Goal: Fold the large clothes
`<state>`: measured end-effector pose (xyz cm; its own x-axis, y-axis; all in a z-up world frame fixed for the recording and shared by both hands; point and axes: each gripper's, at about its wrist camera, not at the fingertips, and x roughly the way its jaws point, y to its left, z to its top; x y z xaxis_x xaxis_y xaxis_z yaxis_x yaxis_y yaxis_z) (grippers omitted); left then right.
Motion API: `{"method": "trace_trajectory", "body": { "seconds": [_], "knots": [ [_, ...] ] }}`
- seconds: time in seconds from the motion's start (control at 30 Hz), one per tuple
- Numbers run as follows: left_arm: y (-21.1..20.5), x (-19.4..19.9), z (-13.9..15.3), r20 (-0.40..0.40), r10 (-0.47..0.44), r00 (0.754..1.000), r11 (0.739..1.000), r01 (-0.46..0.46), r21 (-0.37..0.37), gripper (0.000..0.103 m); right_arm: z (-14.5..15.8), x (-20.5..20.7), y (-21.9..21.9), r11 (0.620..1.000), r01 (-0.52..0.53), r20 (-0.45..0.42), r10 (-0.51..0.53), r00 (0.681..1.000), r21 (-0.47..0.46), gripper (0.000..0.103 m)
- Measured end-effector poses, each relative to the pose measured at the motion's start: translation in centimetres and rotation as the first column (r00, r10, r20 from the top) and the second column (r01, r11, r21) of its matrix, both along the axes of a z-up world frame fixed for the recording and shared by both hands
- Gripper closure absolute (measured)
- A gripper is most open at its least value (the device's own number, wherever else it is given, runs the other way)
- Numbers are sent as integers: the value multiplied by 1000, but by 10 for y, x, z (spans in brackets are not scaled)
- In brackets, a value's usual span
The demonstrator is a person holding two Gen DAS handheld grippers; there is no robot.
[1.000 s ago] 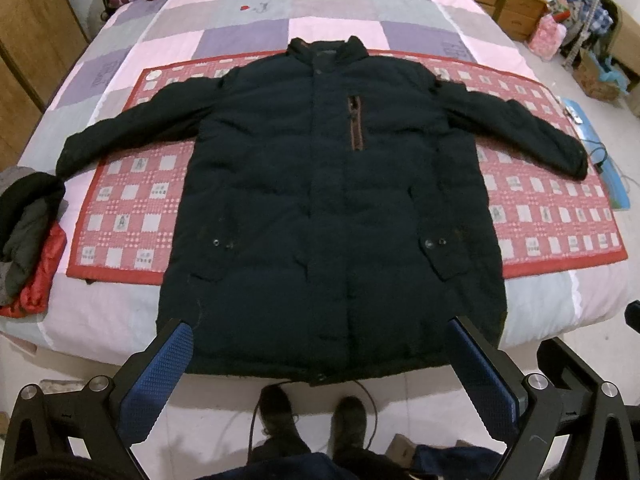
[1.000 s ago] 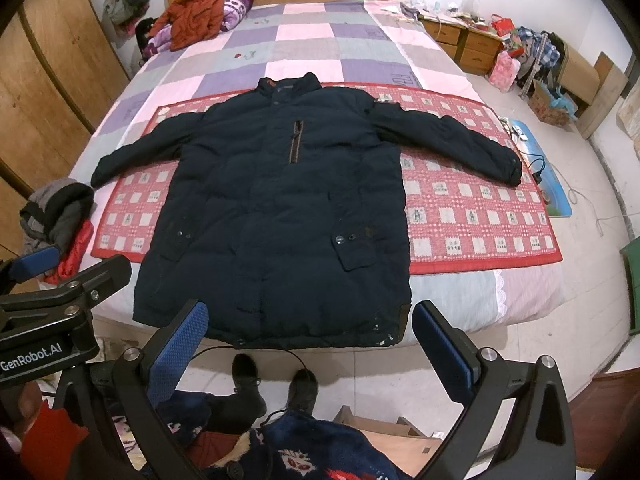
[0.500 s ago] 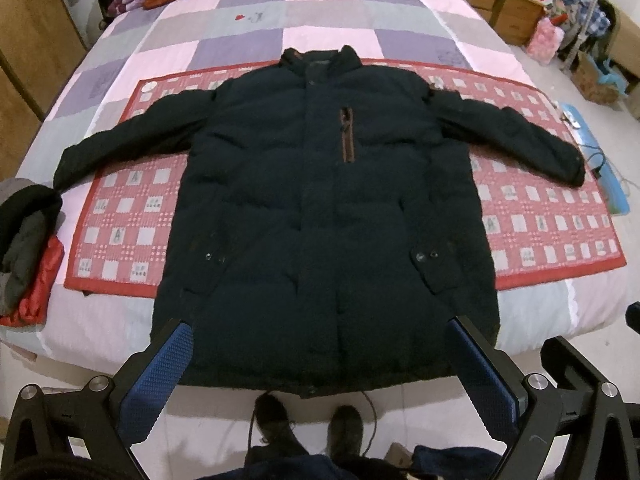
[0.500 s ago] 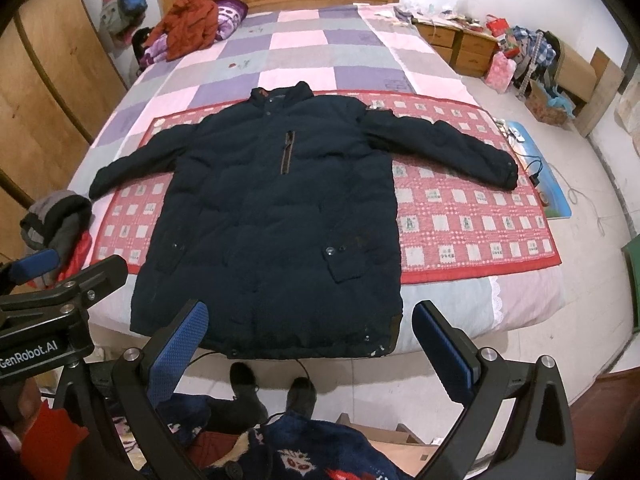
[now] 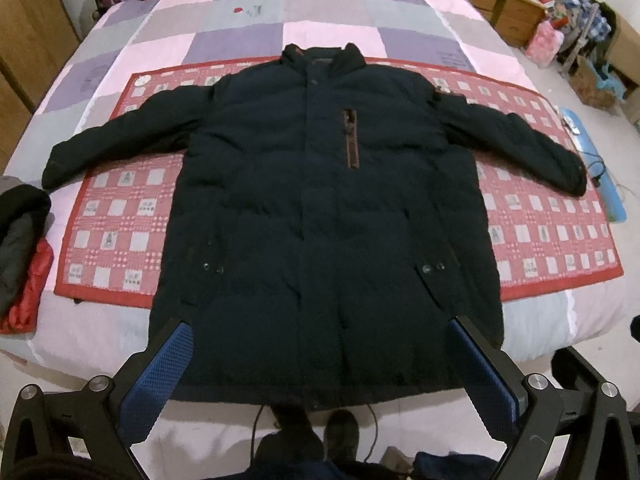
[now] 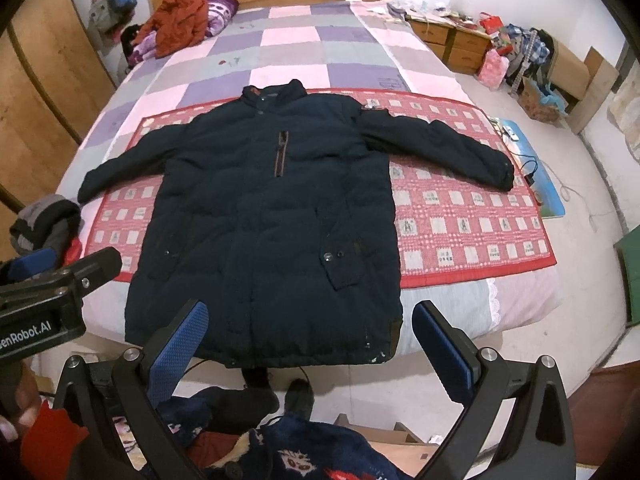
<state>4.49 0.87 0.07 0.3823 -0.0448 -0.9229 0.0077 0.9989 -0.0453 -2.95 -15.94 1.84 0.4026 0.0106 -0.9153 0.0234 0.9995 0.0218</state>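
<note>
A dark navy padded coat [image 5: 324, 216] [image 6: 264, 216] lies face up and flat across mid-frame, collar toward the top, both sleeves spread sideways, front closed. A brown-trimmed chest zip runs vertically; its hem overhangs the lower edge.

Both grippers are held level, side by side, fingers pointing forward – the left gripper [image 5: 320, 364] with its blue-padded fingers [image 5: 160, 376] spread wide, nothing between them. The right gripper [image 6: 310, 344] is likewise spread, its pads [image 6: 444, 348] gripping nothing – the left gripper's body shows at its left edge
</note>
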Motion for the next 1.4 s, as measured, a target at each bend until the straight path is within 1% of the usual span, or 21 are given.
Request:
{"method": "trace_trajectory", "body": {
  "seconds": [0.13, 0.3, 0.47, 0.63, 0.7, 0.77, 0.83, 0.9, 0.93, 1.0, 1.03, 1.1, 1.17, 1.2, 1.23, 1.3, 1.33, 1.37, 1.4],
  "knots": [
    [20, 18, -6, 0, -6, 1000, 1000, 6, -4, 0, -4, 18, 10, 1000, 25, -9, -25, 1000, -3, 0],
    [51, 50, -18, -8, 12, 1000, 1000, -13, -13, 0, -12, 46, 30, 999, 38, -22, -39, 999, -15, 0],
    [75, 75, -35, -7, 19, 1000, 1000, -19, -1, 0, -23, 78, 47, 998, 57, -38, -58, 998, -25, 0],
    [93, 98, -61, -31, 52, 998, 999, -53, -1, 0, -34, 103, 57, 998, 42, -26, -43, 999, -40, 0],
    [99, 106, -73, -31, 67, 997, 998, -67, -2, 0, -43, 113, 56, 999, 31, -17, -32, 999, -34, 0],
    [104, 112, -90, -22, 81, 996, 997, -81, 9, 0, -58, 124, 54, 999, 10, 9, -10, 1000, -36, 0],
    [108, 120, -111, -17, 93, 996, 996, -93, 13, 0, -79, 136, 51, 998, -28, 39, 30, 999, -63, 0],
    [110, 129, -136, -18, 97, 995, 995, -97, 7, 0, -109, 149, 49, 992, -76, 54, 82, 995, -103, 0],
    [110, 136, -152, -20, 101, 995, 995, -101, 6, 0, -127, 158, 46, 989, -91, 52, 97, 994, -118, 0],
    [111, 152, -184, -15, 105, 994, 994, -105, 13, 0, -166, 180, 37, 986, -114, 41, 119, 992, -120, 0],
    [110, 163, -205, -6, 110, 994, 993, -110, 32, 0, -186, 193, 32, 985, -121, 37, 126, 991, -121, 0],
    [109, 184, -236, 3, 118, 993, 991, -118, 55, 0, -226, 221, 22, 982, -135, 46, 142, 989, -133, 0],
    [110, 214, -268, 34, 116, 993, 991, -118, 58, 0, -257, 247, 17, 976, -152, 86, 166, 982, -155, 0],
    [110, 226, -279, 58, 117, 991, 990, -121, 66, 0, -275, 264, 16, 973, -162, 105, 181, 978, -164, 0],
    [111, 242, -293, 96, 113, 989, 989, -121, 80, 0, -287, 276, 18, 972, -168, 114, 188, 976, -162, 0],
    [112, 263, -313, 143, 99, 985, 987, -115, 109, 0, -318, 305, 26, 967, -213, 131, 232, 964, -141, 0],
    [116, 274, -325, 160, 95, 982, 984, -117, 133, 0, -330, 317, 35, 955, -258, 142, 279, 950, -149, 0],
    [121, 283, -338, 165, 104, 981, 977, -132, 166, 0, -345, 328, 43, 933, -316, 153, 342, 927, -173, 0],
    [127, 290, -350, 158, 104, 982, 971, -135, 197, 0, -357, 336, 46, 916, -351, 147, 381, 913, -195, 0]
  ]
}}
